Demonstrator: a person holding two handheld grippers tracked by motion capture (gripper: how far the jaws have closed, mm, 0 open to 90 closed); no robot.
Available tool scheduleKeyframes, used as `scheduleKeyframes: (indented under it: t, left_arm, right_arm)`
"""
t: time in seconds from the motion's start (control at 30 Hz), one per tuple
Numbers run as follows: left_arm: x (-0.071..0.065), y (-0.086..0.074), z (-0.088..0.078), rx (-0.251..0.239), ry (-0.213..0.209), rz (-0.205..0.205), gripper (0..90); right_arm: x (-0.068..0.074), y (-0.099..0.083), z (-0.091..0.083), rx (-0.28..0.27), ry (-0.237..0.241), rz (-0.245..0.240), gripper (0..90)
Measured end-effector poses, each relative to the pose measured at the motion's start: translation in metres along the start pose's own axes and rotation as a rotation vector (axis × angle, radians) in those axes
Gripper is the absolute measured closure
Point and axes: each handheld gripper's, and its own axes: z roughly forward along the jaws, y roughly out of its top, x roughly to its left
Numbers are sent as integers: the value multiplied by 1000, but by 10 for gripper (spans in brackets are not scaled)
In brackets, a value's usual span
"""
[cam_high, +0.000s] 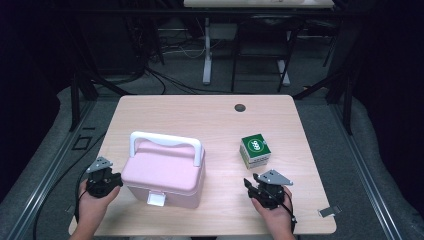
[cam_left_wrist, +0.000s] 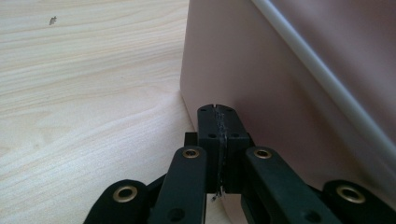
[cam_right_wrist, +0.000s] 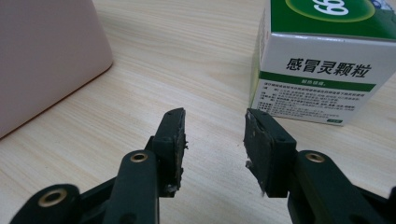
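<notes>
The jaws of the left gripper (cam_left_wrist: 218, 122) are clenched on nothing, just beside the pink case (cam_high: 164, 172). The right gripper (cam_right_wrist: 215, 135) has its jaws apart and empty, near the green box (cam_right_wrist: 322, 65). The case stands upright on the worktop (cam_high: 200, 120), its long axis left to right, handle (cam_high: 166, 142) on top, latch (cam_high: 156, 199) toward the person.

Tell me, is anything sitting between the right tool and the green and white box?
Nothing visible. The right tool has its jaws open, and bare table runs up to the green and white box. The pink case stands off to one side.

Medicine box (cam_right_wrist: 322, 70) top cut off; small print perhaps illegible.
</notes>
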Motion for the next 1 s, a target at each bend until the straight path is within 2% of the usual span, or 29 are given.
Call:
scheduleKeyframes:
  t: [0.37, 0.43, 0.47, 0.53, 0.57, 0.6, 0.67, 0.8, 0.9, 0.97, 1.0]
  left_arm:
    - [-4, 0, 0, 2, -14, 2, 893]
    - [-6, 1, 2, 3, -13, 7, 893]
    - [-8, 2, 3, 5, -9, 7, 893]
    - [-9, 2, 4, 3, -6, 9, 894]
    - [-9, 2, 4, 3, -6, 9, 894]
    - [-10, 3, 5, -1, -11, 3, 894]
    - [-10, 5, 6, 0, -19, 10, 893]
    - [-8, 8, 9, -7, -19, 13, 893]
    - [-8, 9, 11, -11, -31, 2, 894]
    - [-11, 9, 12, -11, -41, 3, 894]
    - [-12, 9, 12, -10, -46, 6, 894]
  right_arm:
    - [9, 2, 4, 0, 11, -27, 577]
    - [11, 3, 4, -14, 9, -35, 603]
    - [14, 4, 4, -13, 0, -38, 686]
    - [15, 6, 5, -1, 23, -40, 762]
    - [15, 6, 5, -1, 23, -40, 762]
    - [18, 6, 8, 15, 27, -55, 823]
    - [22, 7, 10, 28, 39, -71, 854]
    - [26, 8, 11, 37, 51, -73, 864]
    - [28, 10, 13, 21, 88, -41, 864]
    - [31, 11, 13, 26, 96, -46, 863]
    - [34, 11, 15, 21, 115, -55, 862]
